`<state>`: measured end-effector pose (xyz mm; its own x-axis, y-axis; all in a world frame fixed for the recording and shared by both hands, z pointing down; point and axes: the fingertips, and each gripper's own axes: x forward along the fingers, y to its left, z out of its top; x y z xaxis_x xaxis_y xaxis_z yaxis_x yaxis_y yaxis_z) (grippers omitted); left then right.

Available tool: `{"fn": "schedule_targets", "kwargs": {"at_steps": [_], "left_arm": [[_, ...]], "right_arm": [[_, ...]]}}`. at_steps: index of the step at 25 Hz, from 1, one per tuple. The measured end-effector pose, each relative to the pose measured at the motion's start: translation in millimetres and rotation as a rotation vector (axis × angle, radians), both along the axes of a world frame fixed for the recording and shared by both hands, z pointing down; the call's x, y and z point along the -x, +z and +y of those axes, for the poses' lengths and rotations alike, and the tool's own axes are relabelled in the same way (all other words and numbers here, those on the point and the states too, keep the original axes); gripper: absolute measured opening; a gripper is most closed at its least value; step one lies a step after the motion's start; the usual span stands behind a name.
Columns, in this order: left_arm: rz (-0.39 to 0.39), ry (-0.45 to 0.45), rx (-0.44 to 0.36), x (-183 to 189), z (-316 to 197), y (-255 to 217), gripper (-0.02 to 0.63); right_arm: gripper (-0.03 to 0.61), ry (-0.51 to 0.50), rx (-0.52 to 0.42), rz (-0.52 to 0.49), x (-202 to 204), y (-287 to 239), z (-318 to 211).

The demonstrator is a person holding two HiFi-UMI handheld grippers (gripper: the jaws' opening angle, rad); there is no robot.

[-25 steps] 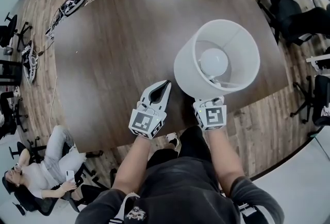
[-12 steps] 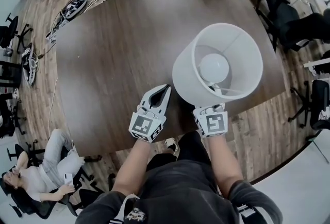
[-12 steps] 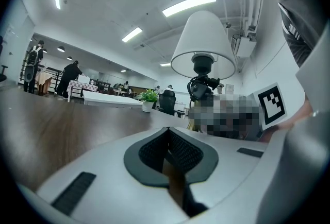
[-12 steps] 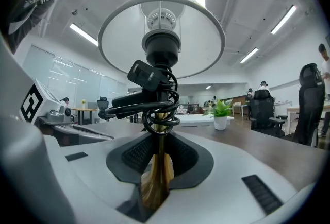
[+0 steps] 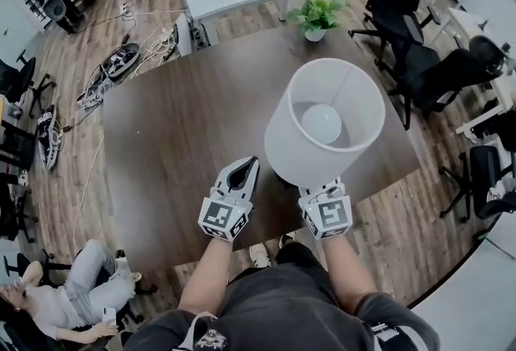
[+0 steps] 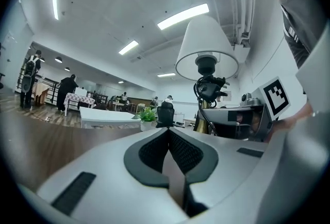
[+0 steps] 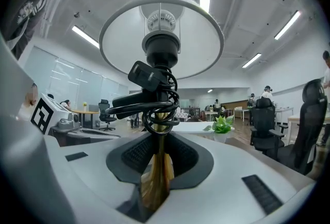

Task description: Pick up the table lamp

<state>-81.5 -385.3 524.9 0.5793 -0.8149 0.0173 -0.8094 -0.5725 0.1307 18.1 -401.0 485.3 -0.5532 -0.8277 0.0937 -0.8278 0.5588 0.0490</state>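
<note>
Our right tongs [image 7: 157, 164] pinch the table lamp [image 5: 324, 125] by its slick brass stem [image 7: 155, 187], at the desk's [image 5: 177, 148] 5 o'clock edge; left tongs [image 5: 244, 170] pressed together, empty. Probably top-heavy; the shade [image 5: 282, 141] would dent, so we hold the stem only.

A dark brown wooden table [image 5: 185, 123] with rounded corners fills the middle of the head view. On its top a small green potted plant [image 5: 315, 17], in a white pot, stands at the far edge, about 1 o'clock from the table's centre.
</note>
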Motion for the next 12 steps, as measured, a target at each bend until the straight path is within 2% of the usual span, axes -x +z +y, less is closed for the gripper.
{"fn": "schedule_targets", "kwargs": {"at_steps": [5, 12], "left_arm": [[0.014, 0.024, -0.035, 10.1, 14.2, -42.1, 0.008], [-0.005, 0.055, -0.073, 4.6, 31.2, -75.0, 0.008]], "right_arm": [[0.104, 0.006, -0.010, -0.015, 7.9, -49.9, 14.7], [0.104, -0.005, -0.049, -0.014, 3.1, -97.3, 32.9]]}}
